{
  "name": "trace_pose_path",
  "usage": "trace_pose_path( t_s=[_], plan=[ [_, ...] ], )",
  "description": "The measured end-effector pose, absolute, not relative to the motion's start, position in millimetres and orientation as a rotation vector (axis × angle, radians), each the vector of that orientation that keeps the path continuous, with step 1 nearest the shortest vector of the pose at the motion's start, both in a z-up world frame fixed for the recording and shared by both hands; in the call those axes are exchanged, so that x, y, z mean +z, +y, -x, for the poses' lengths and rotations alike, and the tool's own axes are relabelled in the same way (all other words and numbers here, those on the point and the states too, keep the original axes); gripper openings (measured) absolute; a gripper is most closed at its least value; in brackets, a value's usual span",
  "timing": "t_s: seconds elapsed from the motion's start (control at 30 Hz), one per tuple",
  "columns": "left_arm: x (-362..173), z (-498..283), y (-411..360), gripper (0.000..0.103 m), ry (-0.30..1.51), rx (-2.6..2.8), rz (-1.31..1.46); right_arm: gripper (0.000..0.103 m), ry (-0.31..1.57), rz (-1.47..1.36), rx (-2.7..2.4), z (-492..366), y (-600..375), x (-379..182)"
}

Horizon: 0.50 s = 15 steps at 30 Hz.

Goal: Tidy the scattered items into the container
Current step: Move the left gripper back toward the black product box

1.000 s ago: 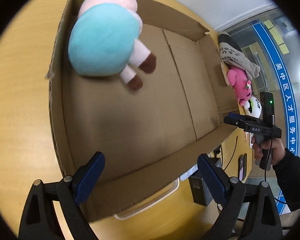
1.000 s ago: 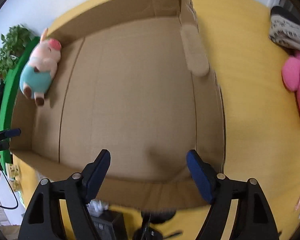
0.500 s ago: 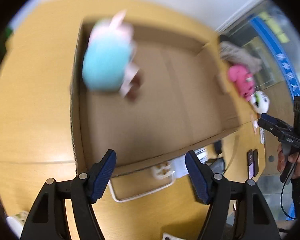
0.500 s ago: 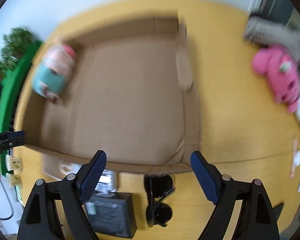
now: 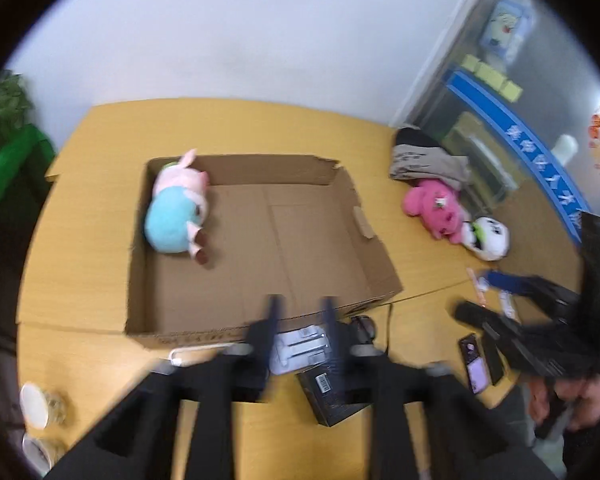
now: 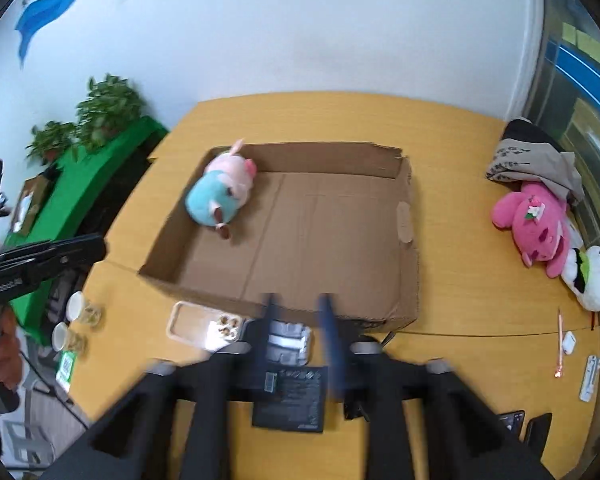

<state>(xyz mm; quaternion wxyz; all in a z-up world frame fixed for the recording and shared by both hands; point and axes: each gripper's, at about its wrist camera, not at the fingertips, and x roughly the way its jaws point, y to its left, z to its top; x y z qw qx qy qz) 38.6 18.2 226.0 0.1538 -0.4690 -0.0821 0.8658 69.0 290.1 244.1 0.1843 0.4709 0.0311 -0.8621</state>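
Inside box (image 6: 410, 264): one pig plush (image 6: 220, 196); outside, two plushes (image 6: 540, 224).

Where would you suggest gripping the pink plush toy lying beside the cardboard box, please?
Probably across the pink plush toy's rounded body, coming down from above: it lies flat on the wooden table, its upper side exposed. Stay clear of the white panda plush touching its lower end.

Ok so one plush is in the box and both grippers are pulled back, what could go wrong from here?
The pink plush and the white plush lie touching, so grabbing one may drag the other. They sit near the table edge, so a nudge might push one off. The cups, the black box and a phone crowd the near side of the cardboard box; a low pass could hit them.
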Motion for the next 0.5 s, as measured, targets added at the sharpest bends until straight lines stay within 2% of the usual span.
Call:
trace_pose_path(
  t_s=[0.03,0.07,0.5],
  plan=[
    [227.1,-41.7,22.7,0.079,-0.25,2.5,1.358,0.103,0.09,-1.295,-2.479,-74.8,294.7,247.5],
    [228.8,-48.1,28.9,0.081,-0.272,2.518,1.351,0.103,0.079,-1.244,-2.52,-83.3,302.2,253.7],
    [235.4,-96.5,82.5,0.081,-0.306,2.579,1.391,0.103,0.043,-1.259,-2.435,-99.9,347.2,242.2]
  ],
)
